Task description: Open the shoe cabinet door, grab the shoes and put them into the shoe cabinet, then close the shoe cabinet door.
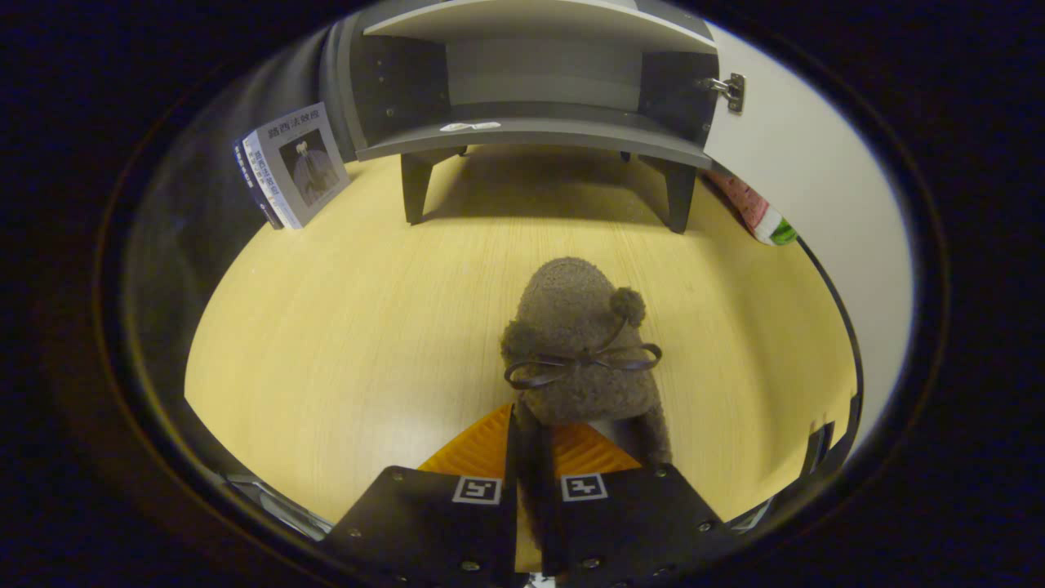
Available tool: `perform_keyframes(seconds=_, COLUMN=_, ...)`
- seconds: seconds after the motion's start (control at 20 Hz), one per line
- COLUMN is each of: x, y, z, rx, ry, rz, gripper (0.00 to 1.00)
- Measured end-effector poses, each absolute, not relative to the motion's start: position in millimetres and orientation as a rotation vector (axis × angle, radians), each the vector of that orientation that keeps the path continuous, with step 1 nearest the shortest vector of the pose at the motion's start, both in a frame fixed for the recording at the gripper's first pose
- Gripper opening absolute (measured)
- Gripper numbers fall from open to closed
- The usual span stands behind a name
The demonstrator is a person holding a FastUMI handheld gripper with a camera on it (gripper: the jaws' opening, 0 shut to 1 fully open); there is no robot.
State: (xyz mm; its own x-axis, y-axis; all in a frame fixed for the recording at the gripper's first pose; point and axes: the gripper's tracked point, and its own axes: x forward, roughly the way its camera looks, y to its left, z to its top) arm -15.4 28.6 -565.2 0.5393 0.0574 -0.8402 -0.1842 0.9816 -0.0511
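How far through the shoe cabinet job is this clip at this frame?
Done: the shoe cabinet stands open, its door swung aside. In hand: the gripper is shut on the heel wall of a fuzzy brown shoe, short of the cabinet. Left: placing it inside and closing the door.

A pale wooden table carries the scene, its grain running lengthwise. A small stack of books stands tilted toward the back, leaning against a dark wall with the grey cover of the front one facing out. On the other side, a pink and green object lies on the table's edge, partly hidden.
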Motion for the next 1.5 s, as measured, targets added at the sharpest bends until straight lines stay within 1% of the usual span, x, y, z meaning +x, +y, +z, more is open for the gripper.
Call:
perform_keyframes(seconds=0.3, x=-17.6, y=27.2, z=-567.5, rx=-0.217, ry=1.037, rz=0.105, gripper=0.12)
perform_keyframes(seconds=0.55, x=-17.3, y=28.2, z=-567.5, rx=-0.249, ry=1.033, rz=0.147, gripper=0.12)
perform_keyframes(seconds=0.8, x=-13.0, y=25.5, z=-567.2, rx=-0.229, ry=1.009, rz=0.146, gripper=0.12)
perform_keyframes(seconds=0.85, x=-14.8, y=25.5, z=-566.7, rx=-0.223, ry=1.012, rz=0.147, gripper=0.01)
perform_keyframes(seconds=1.25, x=-14.9, y=23.8, z=-561.8, rx=-0.164, ry=1.027, rz=0.166, gripper=0.01)
perform_keyframes(seconds=1.5, x=-6.5, y=21.7, z=-519.3, rx=-0.13, ry=0.968, rz=0.191, gripper=0.0)
